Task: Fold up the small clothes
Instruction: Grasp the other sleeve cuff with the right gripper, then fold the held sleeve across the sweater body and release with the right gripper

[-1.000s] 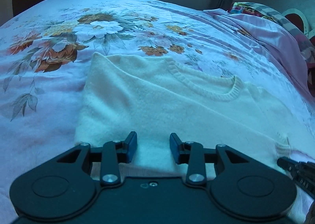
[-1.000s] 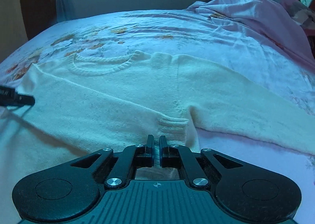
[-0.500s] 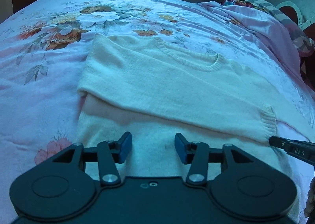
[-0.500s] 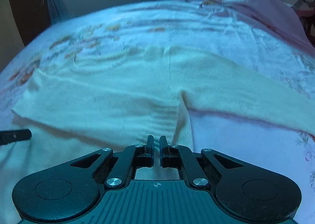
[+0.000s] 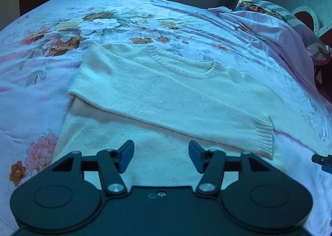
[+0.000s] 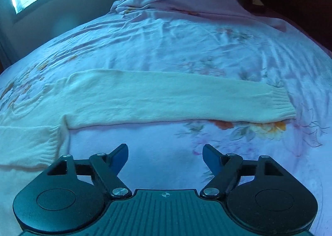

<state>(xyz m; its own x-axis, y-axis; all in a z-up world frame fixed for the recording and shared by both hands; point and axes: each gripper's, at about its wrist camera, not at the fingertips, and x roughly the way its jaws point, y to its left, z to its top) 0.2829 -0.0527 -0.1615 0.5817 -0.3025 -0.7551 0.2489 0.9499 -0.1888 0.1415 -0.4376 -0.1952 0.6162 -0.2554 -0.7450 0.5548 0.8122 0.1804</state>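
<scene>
**One sleeve folded in, the other waiting**

A cream knit sweater (image 5: 166,94) lies flat on the floral bedsheet (image 5: 41,74), neckline away from the person. One sleeve (image 5: 186,115) is laid slantwise across the chest, its ribbed cuff (image 5: 264,136) near the sweater's far side, likely to narrow the garment for folding. The other sleeve (image 6: 176,98) stretches straight out over the sheet, not yet folded. The left tongs (image 5: 160,156) hover spread above the lower body of the sweater, holding nothing. The right tongs (image 6: 165,158) are spread too, empty, over bare sheet just short of the outstretched sleeve, probably lining up to take it.
</scene>
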